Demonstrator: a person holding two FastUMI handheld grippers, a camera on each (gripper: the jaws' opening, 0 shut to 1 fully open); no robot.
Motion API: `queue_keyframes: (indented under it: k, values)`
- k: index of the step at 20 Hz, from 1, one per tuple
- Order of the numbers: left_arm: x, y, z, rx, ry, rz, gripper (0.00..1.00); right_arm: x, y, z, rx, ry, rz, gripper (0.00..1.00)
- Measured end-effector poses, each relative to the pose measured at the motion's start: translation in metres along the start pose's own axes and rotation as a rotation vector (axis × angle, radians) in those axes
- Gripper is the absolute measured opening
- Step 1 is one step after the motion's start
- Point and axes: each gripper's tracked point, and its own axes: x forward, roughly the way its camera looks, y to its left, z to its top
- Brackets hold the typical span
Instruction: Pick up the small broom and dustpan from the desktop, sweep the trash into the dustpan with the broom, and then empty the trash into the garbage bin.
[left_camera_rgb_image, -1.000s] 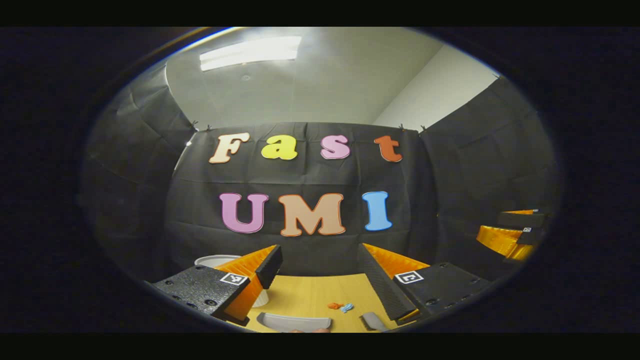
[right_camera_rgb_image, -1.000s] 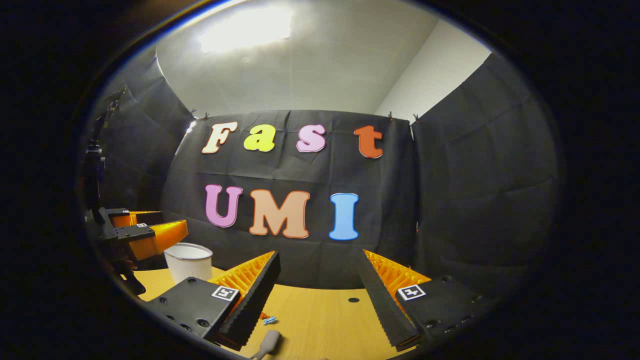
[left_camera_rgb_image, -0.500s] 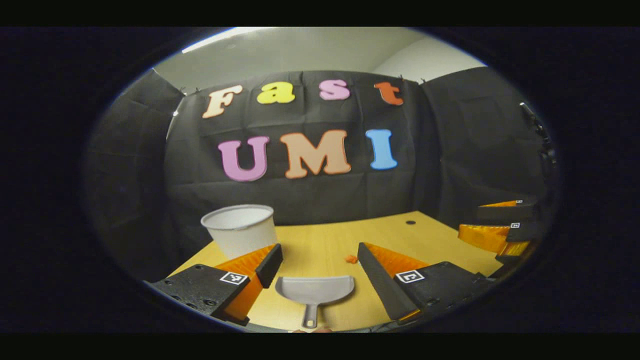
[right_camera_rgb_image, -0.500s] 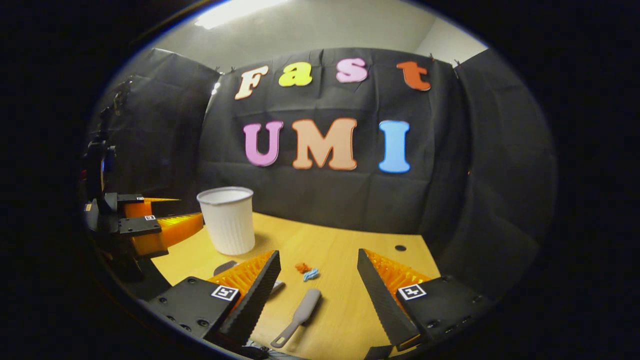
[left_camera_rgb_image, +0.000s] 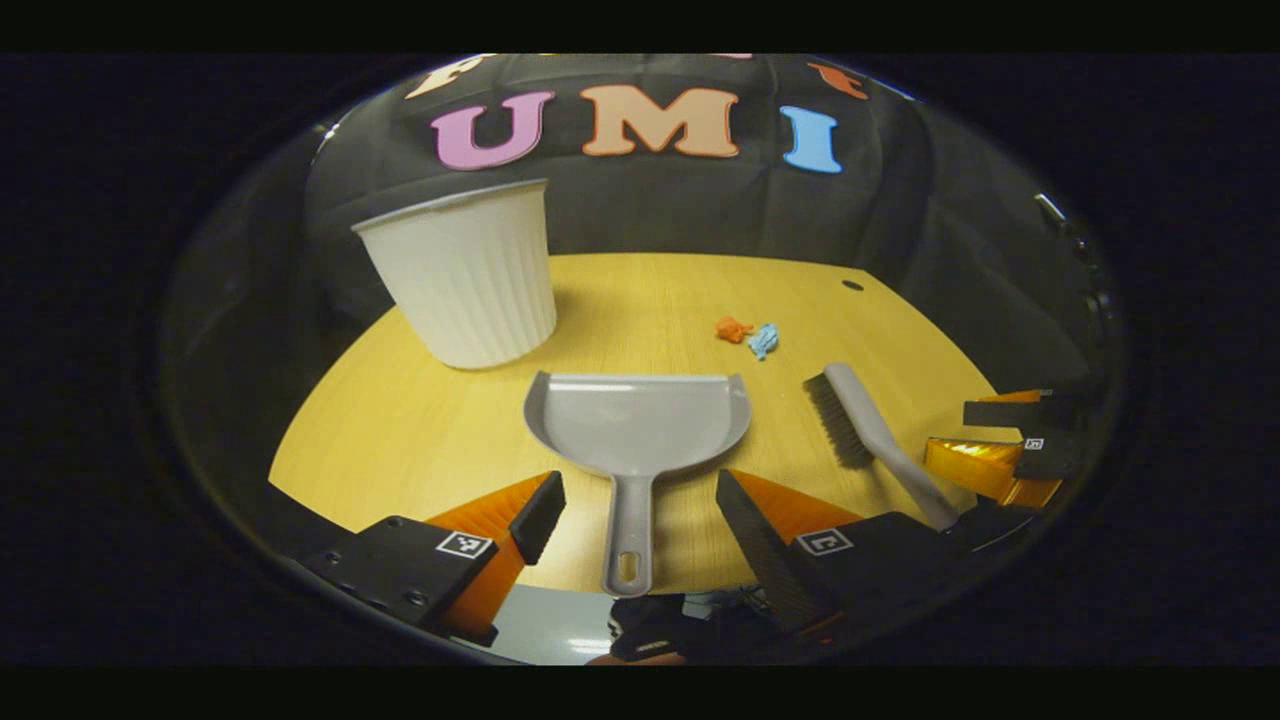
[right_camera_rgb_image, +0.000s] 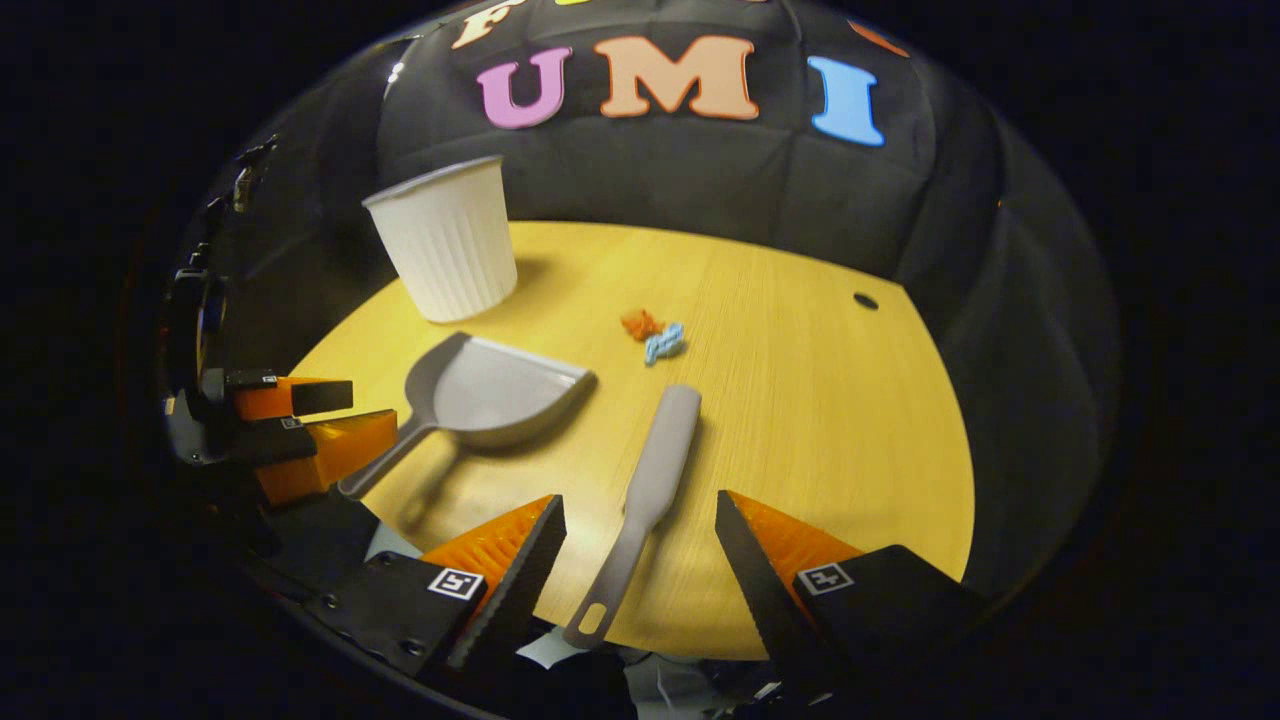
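Note:
A grey dustpan (left_camera_rgb_image: 640, 420) lies flat on the wooden desk, its handle pointing at me between the fingers of my open left gripper (left_camera_rgb_image: 636, 500). The dustpan (right_camera_rgb_image: 480, 395) also lies left of centre in the right gripper view. A grey broom (right_camera_rgb_image: 645, 485) lies with its handle running between the fingers of my open right gripper (right_camera_rgb_image: 636, 510). In the left gripper view the broom (left_camera_rgb_image: 870, 435) lies bristles-left at the right. Orange and blue scraps of trash (left_camera_rgb_image: 747, 334) (right_camera_rgb_image: 652, 335) sit beyond both tools. A white ribbed bin (left_camera_rgb_image: 463, 275) (right_camera_rgb_image: 445, 240) stands upright at the back left.
The desk (right_camera_rgb_image: 820, 420) has a round hole (right_camera_rgb_image: 866, 300) near its far right edge. Black cloth walls close in behind and at the sides. Its near edge runs just under both grippers. The left gripper (right_camera_rgb_image: 290, 430) is at the left of the right gripper view, the right gripper (left_camera_rgb_image: 1000, 450) at the right of the left one.
Both grippers have tilted downward and pulled back, so the whole desk, dustpan, broom, trash and bin now come into sight. Both stay open and hold nothing.

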Motion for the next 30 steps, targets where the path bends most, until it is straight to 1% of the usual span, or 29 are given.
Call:
queue_keyframes:
  k: [2,3,6,7,8,9,11,13,15,16,18,20,22,23,24,26,27,28,30]
  values:
    - [0.012,0.000,-0.017,-0.020,0.075,-0.010,0.94,0.020,-0.001,-0.010,0.028,0.108,0.015,0.93]
    - [0.021,-0.003,-0.026,-0.025,0.109,-0.020,0.94,0.023,0.001,-0.012,0.041,0.153,0.016,0.86]
    - [0.032,-0.006,-0.036,-0.032,0.188,-0.044,0.94,0.036,0.002,-0.011,0.047,0.240,0.002,0.75]
    - [0.034,-0.008,-0.039,-0.043,0.211,-0.054,0.95,0.041,0.001,-0.015,0.045,0.259,0.000,0.68]
    - [0.036,-0.010,-0.042,-0.056,0.229,-0.065,0.90,0.044,0.002,-0.014,0.045,0.271,-0.002,0.65]
    - [0.034,-0.012,-0.045,-0.067,0.245,-0.077,0.87,0.048,0.002,-0.014,0.046,0.272,-0.009,0.46]
    - [0.037,-0.009,-0.050,-0.074,0.277,-0.078,0.69,0.047,-0.002,-0.012,0.038,0.275,-0.022,0.33]
    - [0.041,-0.009,-0.054,-0.105,0.309,-0.084,0.33,0.050,-0.003,-0.012,0.038,0.281,-0.019,0.28]
    - [0.040,-0.007,-0.060,-0.111,0.349,-0.095,0.35,0.052,-0.005,-0.008,0.044,0.264,-0.013,0.25]
    - [0.041,-0.008,-0.056,-0.104,0.343,-0.102,0.33,0.052,-0.007,-0.004,0.055,0.251,-0.005,0.23]
    - [0.042,-0.006,-0.043,-0.038,0.310,-0.112,0.24,0.052,-0.015,0.005,0.066,0.212,-0.010,0.19]
    - [0.042,-0.007,-0.023,0.017,0.262,-0.134,0.21,0.058,-0.030,0.023,0.081,0.179,-0.027,0.19]
    - [0.050,-0.014,0.002,0.079,0.197,-0.173,0.19,0.064,-0.047,0.046,0.104,0.142,-0.049,0.19]
    - [0.048,-0.015,0.006,0.113,0.207,-0.185,0.18,0.067,-0.055,0.059,0.114,0.127,-0.058,0.19]
    - [0.053,-0.019,0.013,0.138,0.203,-0.200,0.23,0.075,-0.063,0.074,0.111,0.116,-0.066,0.19]
    - [0.056,-0.025,0.017,0.181,0.198,-0.230,0.18,0.086,-0.076,0.100,0.082,0.099,-0.086,0.18]
    - [0.056,-0.028,0.018,0.199,0.197,-0.251,0.20,0.093,-0.080,0.113,0.057,0.100,-0.091,0.17]
    - [0.057,-0.032,0.018,0.215,0.207,-0.271,0.21,0.104,-0.085,0.127,0.027,0.101,-0.098,0.19]
    - [0.060,-0.036,0.013,0.240,0.222,-0.304,0.21,0.122,-0.089,0.144,-0.041,0.126,-0.103,0.18]
